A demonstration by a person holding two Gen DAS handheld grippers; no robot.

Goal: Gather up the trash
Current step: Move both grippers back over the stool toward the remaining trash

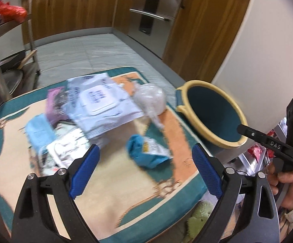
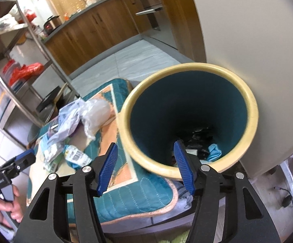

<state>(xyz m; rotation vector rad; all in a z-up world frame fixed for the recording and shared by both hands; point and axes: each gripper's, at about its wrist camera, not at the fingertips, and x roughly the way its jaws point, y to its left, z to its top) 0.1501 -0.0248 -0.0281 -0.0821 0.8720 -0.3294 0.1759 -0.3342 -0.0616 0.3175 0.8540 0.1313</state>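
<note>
— Left gripper (image 1: 144,160)?
— Wide open, empty, over the mat (image 1: 110,184); the crumpled blue wrapper (image 1: 146,151) lies just ahead between its fingers.
— Right gripper (image 2: 146,162)?
— Open too, at the bin (image 2: 189,117) rim.

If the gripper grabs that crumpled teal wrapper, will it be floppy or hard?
Probably floppy: the teal wrapper looks crumpled and folded on the mat, so it should squash between the open left gripper pads. Likely very light, too. Its film may be slippery, though blur hides the surface.
</note>
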